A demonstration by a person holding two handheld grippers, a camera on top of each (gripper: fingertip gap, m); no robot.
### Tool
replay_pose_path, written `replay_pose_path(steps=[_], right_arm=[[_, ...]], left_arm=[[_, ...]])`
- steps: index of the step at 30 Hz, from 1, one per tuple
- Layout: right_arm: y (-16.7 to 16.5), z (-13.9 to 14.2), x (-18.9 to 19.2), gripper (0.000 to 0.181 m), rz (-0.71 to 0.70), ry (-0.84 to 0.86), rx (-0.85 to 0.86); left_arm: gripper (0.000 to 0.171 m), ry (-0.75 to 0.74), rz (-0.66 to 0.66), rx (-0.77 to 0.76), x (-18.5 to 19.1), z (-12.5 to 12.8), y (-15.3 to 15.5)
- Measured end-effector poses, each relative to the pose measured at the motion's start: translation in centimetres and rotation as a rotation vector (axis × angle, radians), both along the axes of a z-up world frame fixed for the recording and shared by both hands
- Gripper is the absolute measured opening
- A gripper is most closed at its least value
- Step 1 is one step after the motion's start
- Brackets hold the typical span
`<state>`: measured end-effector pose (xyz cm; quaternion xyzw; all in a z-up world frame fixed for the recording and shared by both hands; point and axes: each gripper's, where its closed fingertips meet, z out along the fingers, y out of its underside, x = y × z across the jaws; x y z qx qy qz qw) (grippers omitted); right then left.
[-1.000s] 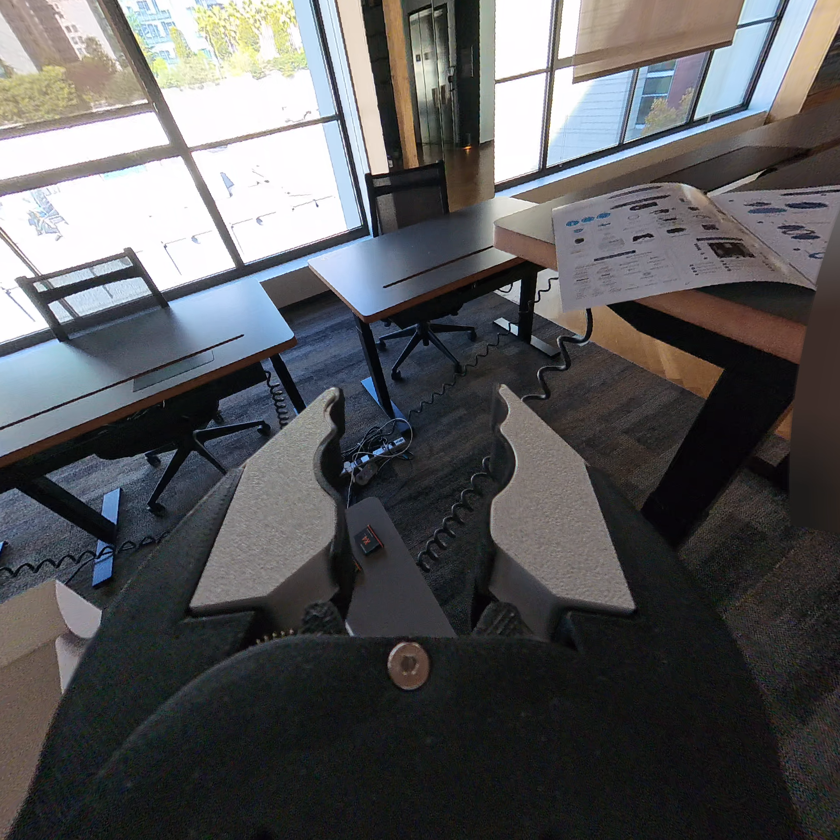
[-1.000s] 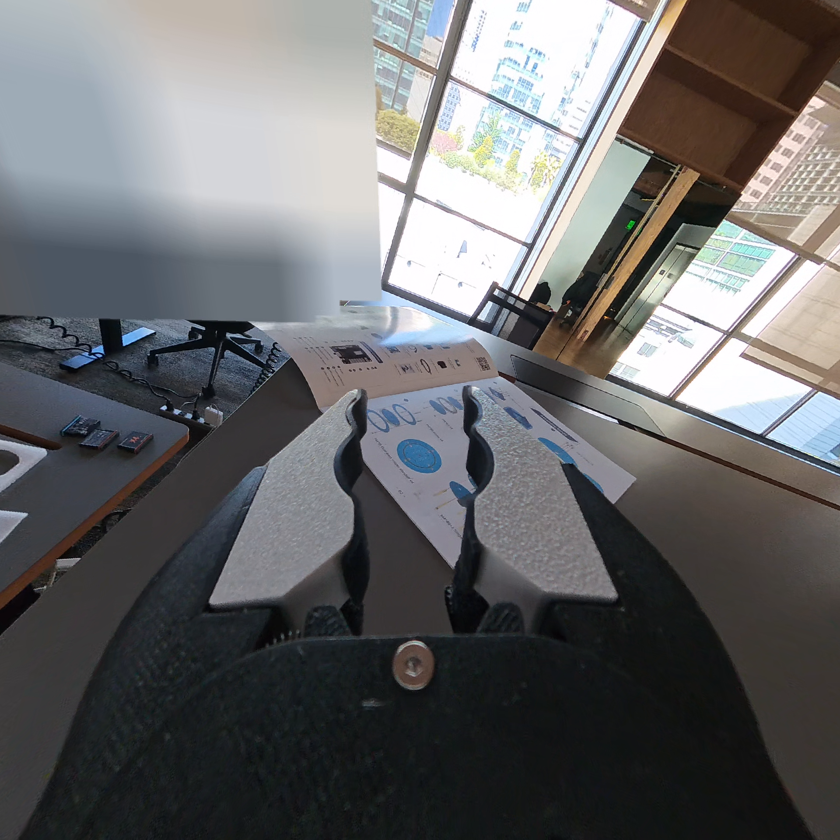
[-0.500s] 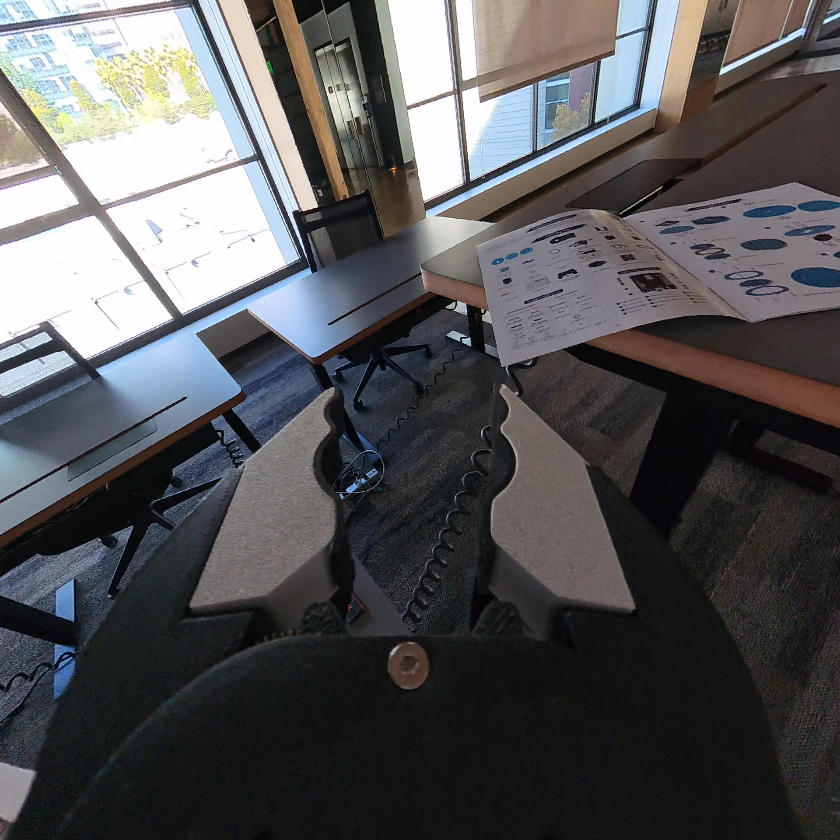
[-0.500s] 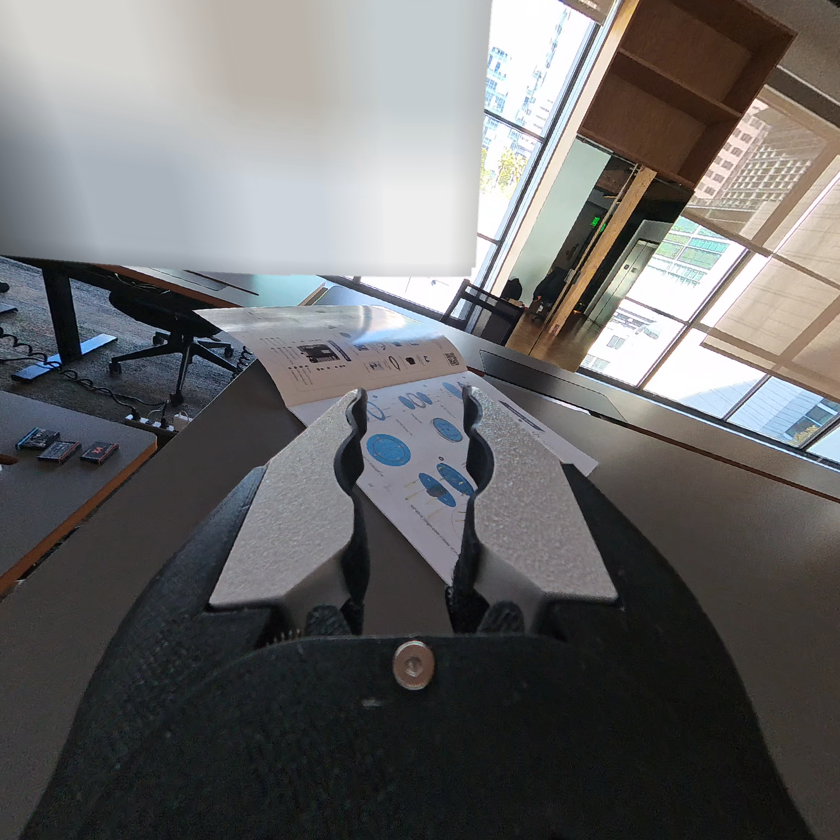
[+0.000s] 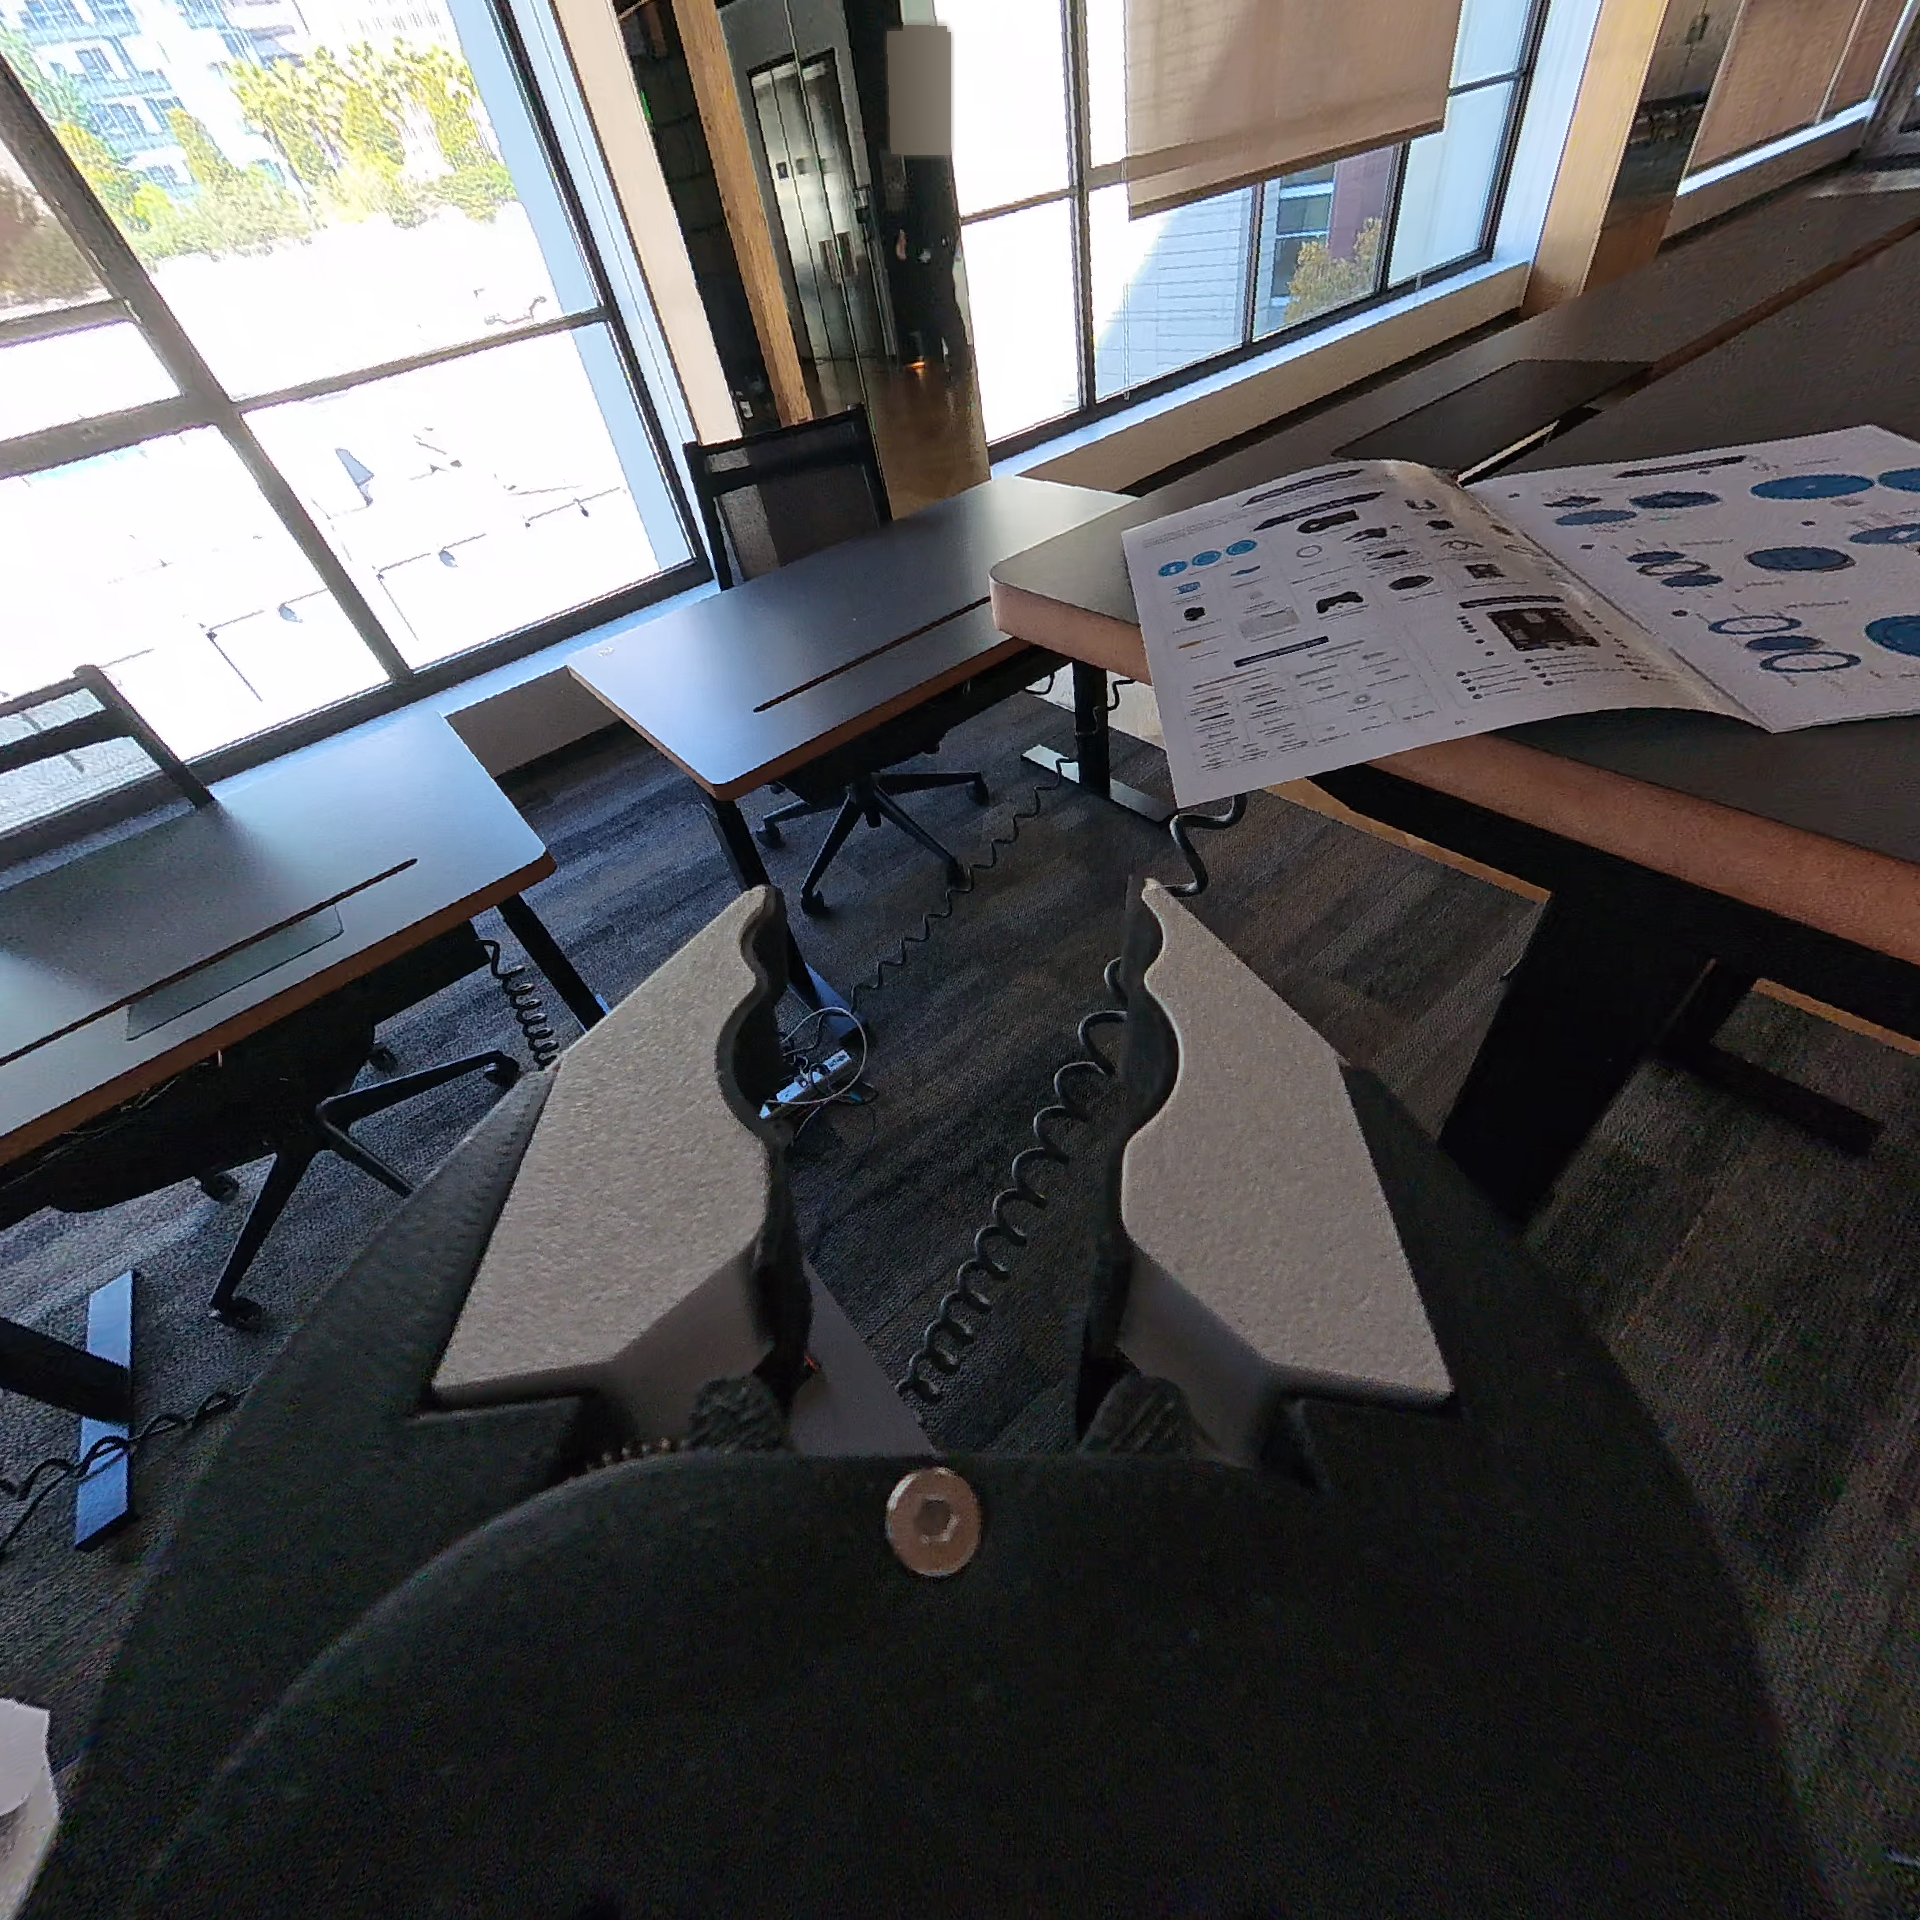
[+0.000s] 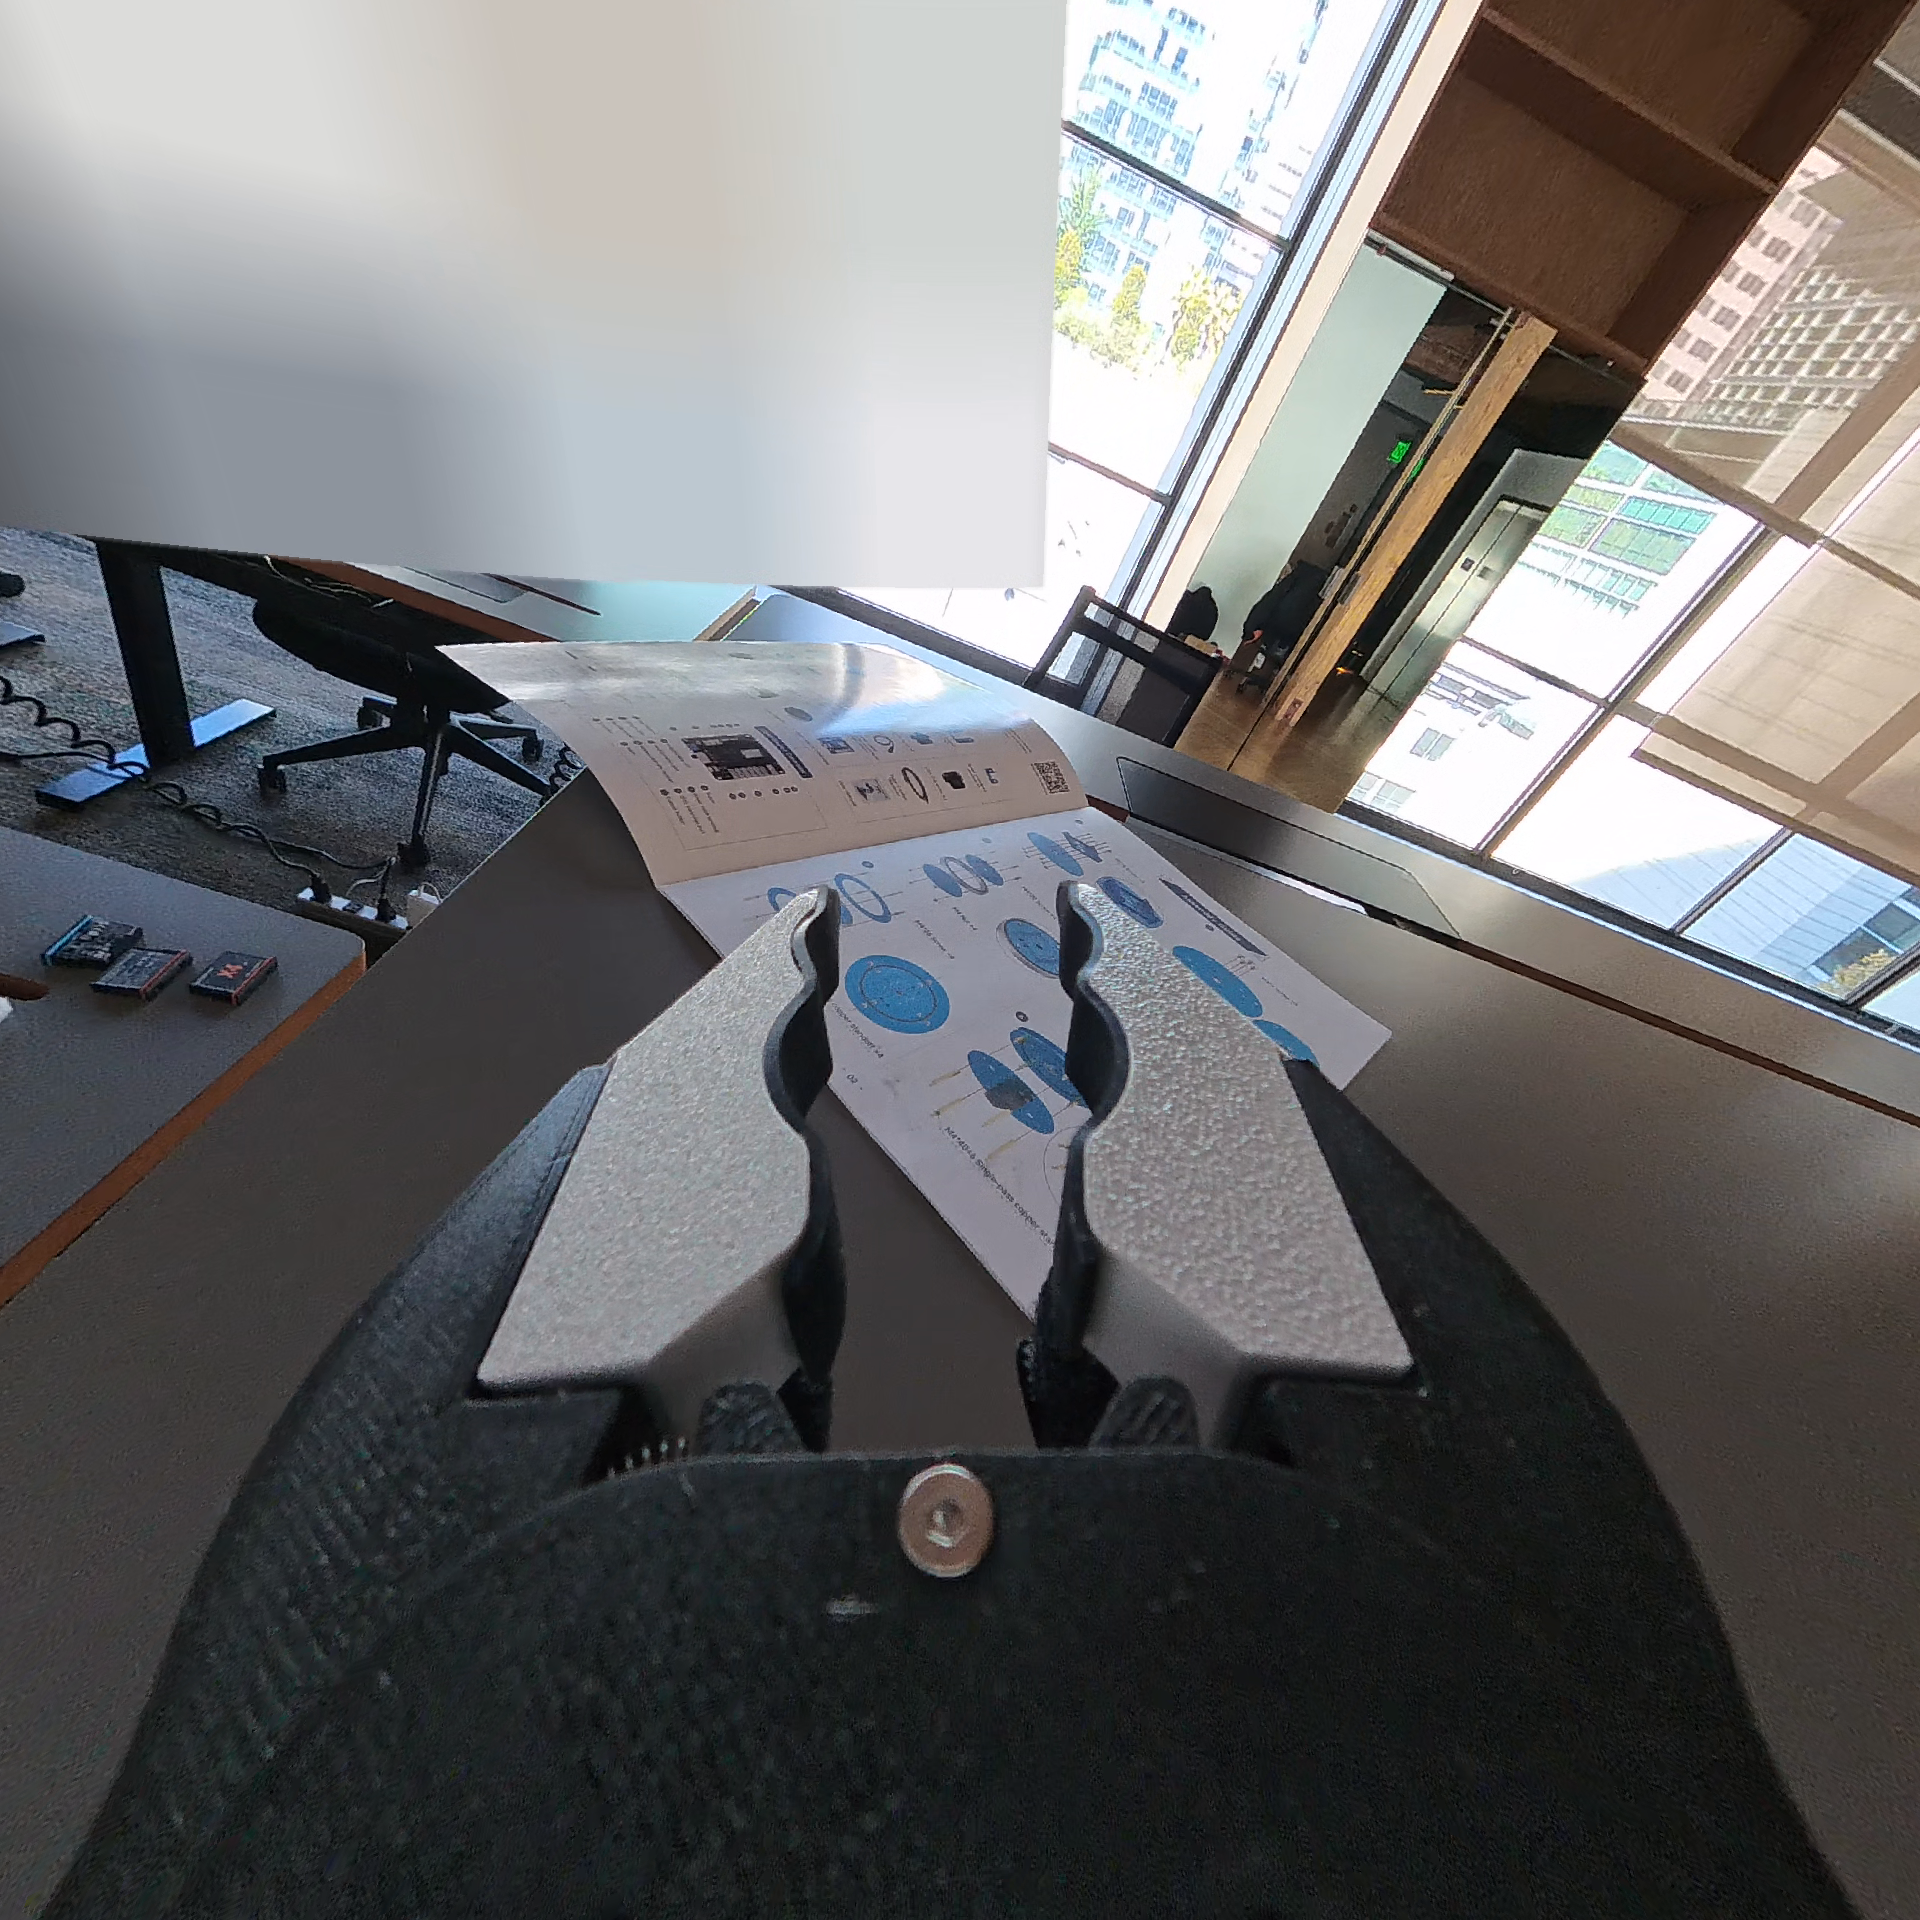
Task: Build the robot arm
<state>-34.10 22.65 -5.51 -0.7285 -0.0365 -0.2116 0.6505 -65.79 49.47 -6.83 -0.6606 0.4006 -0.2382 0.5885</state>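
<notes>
An open white booklet point(image 5: 1507, 613) with blue round drawings lies on a dark desk point(image 5: 1714, 790) at the right of the left wrist view, one page hanging over the desk edge. My left gripper point(image 5: 951, 909) is open and empty, held over the carpet to the left of that desk. In the right wrist view the same booklet point(image 6: 935, 831) lies on the dark desk point(image 6: 1558, 1195). My right gripper point(image 6: 945, 899) is open and empty, just above the desk, its tips over the booklet's near page.
Two dark desks point(image 5: 831, 634) point(image 5: 208, 883) with office chairs point(image 5: 862, 810) stand by the windows. Coiled cables point(image 5: 997, 1195) and a power strip point(image 5: 816, 1081) lie on the carpet. Three small dark cards point(image 6: 156, 966) lie on a lower grey table point(image 6: 125, 1091) at the left.
The left gripper has swung right and lifted, so the booklet desk fills more of its view. The right gripper has moved nearer over the booklet. Both jaws stay open.
</notes>
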Motion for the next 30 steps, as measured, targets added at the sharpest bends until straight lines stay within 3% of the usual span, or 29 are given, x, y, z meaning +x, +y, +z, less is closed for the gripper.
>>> replay_pose_path(steps=[19, 24, 30], right_arm=[[0.2, 0.7, 0.0, 0.041, 0.018, 0.035, 0.021], [0.4, 1.3, -3.4, 0.042, 0.146, 0.099, 0.054], [-1.1, 4.0, -6.6, 0.043, 0.336, 0.205, 0.188]], left_arm=[[0.065, 0.005, -0.028, -0.022, 1.4, -0.5, -1.0], [0.066, -0.046, -0.031, -0.029, 0.6, 0.8, -5.2], [0.067, -0.116, -0.022, -0.031, 0.4, 3.0, -14.1]])
